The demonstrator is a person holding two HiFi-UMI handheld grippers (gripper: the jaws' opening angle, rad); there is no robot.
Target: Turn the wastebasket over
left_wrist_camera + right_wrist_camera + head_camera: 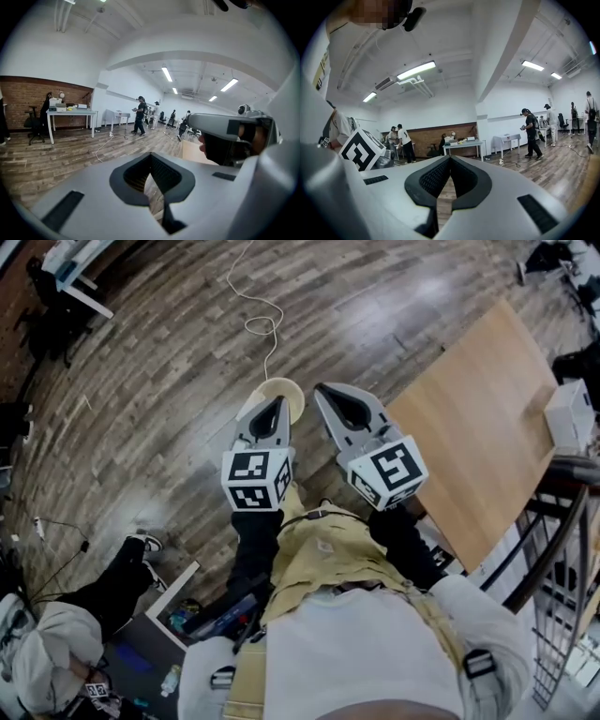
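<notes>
In the head view a round cream-coloured wastebasket (289,396) stands on the wooden floor, seen from above; the left gripper's tip hides part of it. My left gripper (277,403) is held out over it with its jaws shut and nothing between them. Just to the right, my right gripper (322,389) points the same way, also shut and empty. The left gripper view shows the shut jaws (151,155) and the right gripper (225,127) beside them, but no basket. The right gripper view shows its shut jaws (450,158) over the floor.
A light wooden table (487,418) with a white box (569,413) stands at the right, a metal rack (562,615) below it. A white cord (258,324) runs across the floor to the basket. A person (56,652) crouches at lower left. Other people (139,115) stand far off.
</notes>
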